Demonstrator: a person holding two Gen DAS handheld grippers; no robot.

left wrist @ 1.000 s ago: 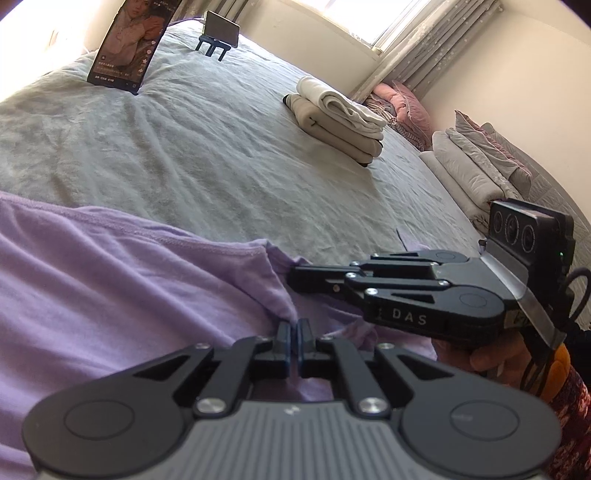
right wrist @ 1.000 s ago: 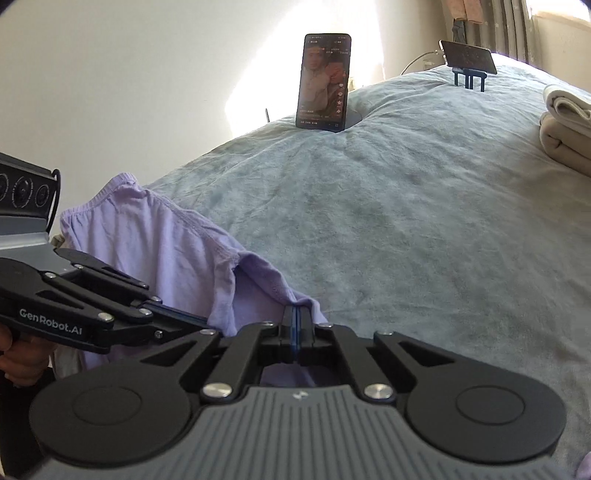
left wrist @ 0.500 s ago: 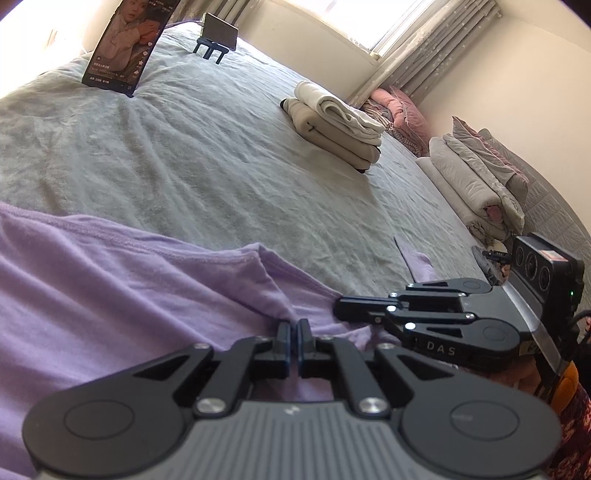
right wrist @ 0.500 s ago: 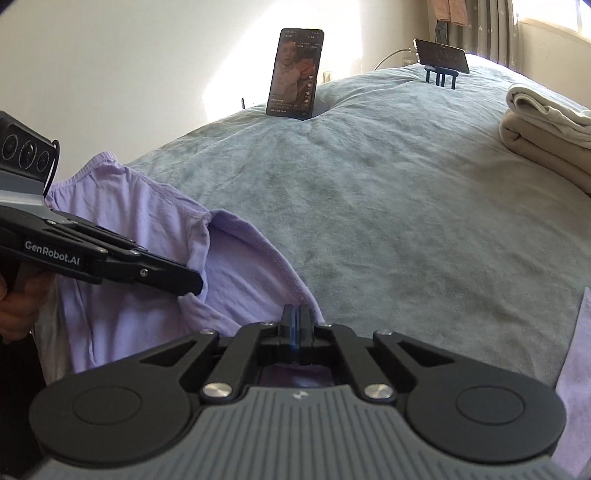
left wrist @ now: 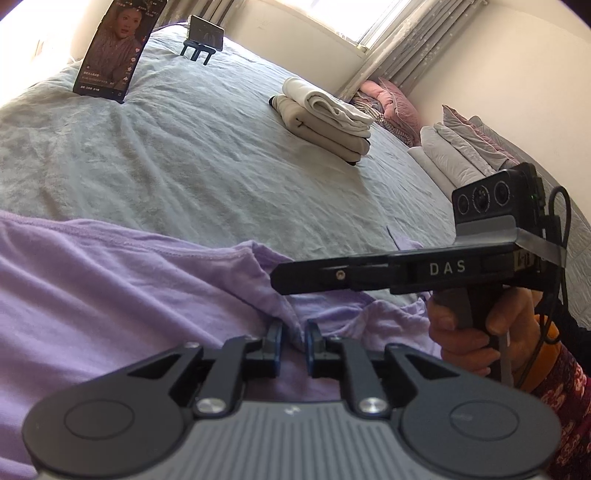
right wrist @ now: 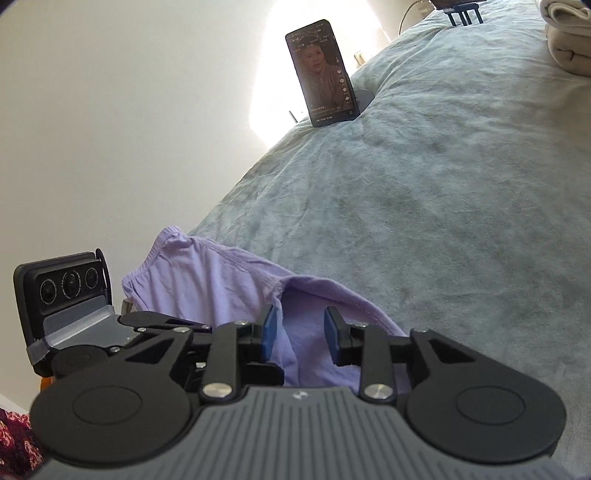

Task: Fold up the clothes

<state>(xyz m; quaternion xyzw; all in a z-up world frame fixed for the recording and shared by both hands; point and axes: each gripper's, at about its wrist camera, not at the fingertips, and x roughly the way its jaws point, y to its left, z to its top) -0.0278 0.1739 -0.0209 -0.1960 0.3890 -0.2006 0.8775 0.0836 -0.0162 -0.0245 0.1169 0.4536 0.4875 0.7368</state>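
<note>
Both tongs [left wrist: 293, 341] [right wrist: 301, 334] opening off the lilac garment [left wrist: 110, 288], since clamped; phone [left wrist: 114, 48] beyond.

- A grey-green bed [left wrist: 207, 155] cover, lightly rumpled.
- A phone [left wrist: 112, 48] propped upright, screen lit.
- A second phone [left wrist: 205, 31] on a blue stand.
- Pillows [left wrist: 454, 147] near the curtained window [left wrist: 384, 22].
</note>
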